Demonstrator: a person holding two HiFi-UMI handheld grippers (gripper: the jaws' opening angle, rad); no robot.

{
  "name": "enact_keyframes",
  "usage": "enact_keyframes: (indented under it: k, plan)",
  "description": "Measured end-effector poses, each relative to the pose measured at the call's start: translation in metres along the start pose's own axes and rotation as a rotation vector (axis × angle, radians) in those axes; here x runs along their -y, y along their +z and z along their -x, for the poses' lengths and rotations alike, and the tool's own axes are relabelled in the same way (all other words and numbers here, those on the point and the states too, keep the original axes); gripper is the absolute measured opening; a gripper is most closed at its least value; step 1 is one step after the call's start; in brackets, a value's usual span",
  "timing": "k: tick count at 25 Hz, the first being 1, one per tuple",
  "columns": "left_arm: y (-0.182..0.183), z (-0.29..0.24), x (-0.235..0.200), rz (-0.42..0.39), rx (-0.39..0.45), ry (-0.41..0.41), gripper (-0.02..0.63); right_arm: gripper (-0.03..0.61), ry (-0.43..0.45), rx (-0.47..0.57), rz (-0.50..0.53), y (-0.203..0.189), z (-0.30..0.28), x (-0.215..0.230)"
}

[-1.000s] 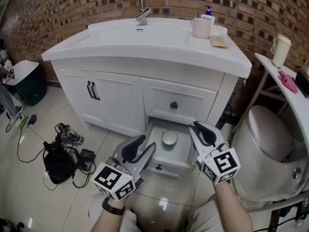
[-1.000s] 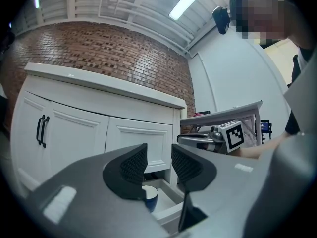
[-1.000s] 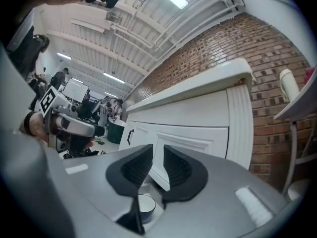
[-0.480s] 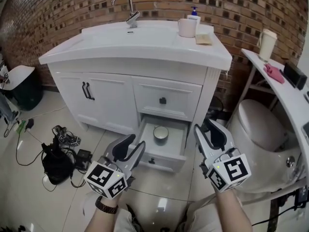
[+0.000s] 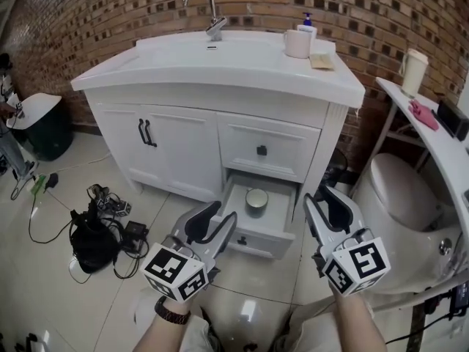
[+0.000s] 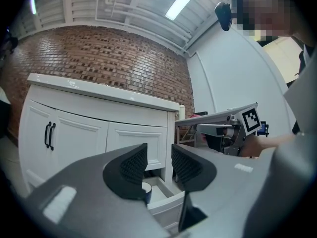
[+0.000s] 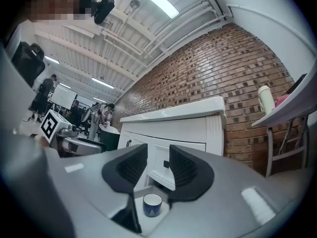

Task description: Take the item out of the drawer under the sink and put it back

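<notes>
Grippers [image 5: 222,215] [image 5: 320,195] — jaws slightly apart, empty

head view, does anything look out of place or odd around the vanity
Nothing damaged or spilled. The lower drawer stands pulled open with a cup upright inside, and tangled cables lie on the floor left of the vanity.
</notes>
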State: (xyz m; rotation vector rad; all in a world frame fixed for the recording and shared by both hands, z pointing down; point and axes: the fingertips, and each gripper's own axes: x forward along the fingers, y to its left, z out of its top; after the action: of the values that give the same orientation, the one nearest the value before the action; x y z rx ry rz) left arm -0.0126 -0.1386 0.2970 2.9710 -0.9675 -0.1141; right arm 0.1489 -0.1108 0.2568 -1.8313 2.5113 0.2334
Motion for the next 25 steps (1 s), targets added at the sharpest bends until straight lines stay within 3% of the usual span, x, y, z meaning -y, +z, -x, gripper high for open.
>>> enact_keyframes:
  k: [16,18,25]
  plan:
    - [-0.001,0.001,-0.007,0.035,0.011,0.006,0.156,0.137,0.013,-0.016,0.047,-0.008,-0.007,-0.013]
    - [-0.001,0.002,-0.007,0.036,0.011,0.004,0.156,0.074,0.004,-0.007,0.058,-0.008,-0.006,-0.012]
    - [0.003,0.002,-0.007,0.026,0.006,0.011,0.157,0.026,0.014,-0.005,0.049,-0.009,-0.008,-0.013]
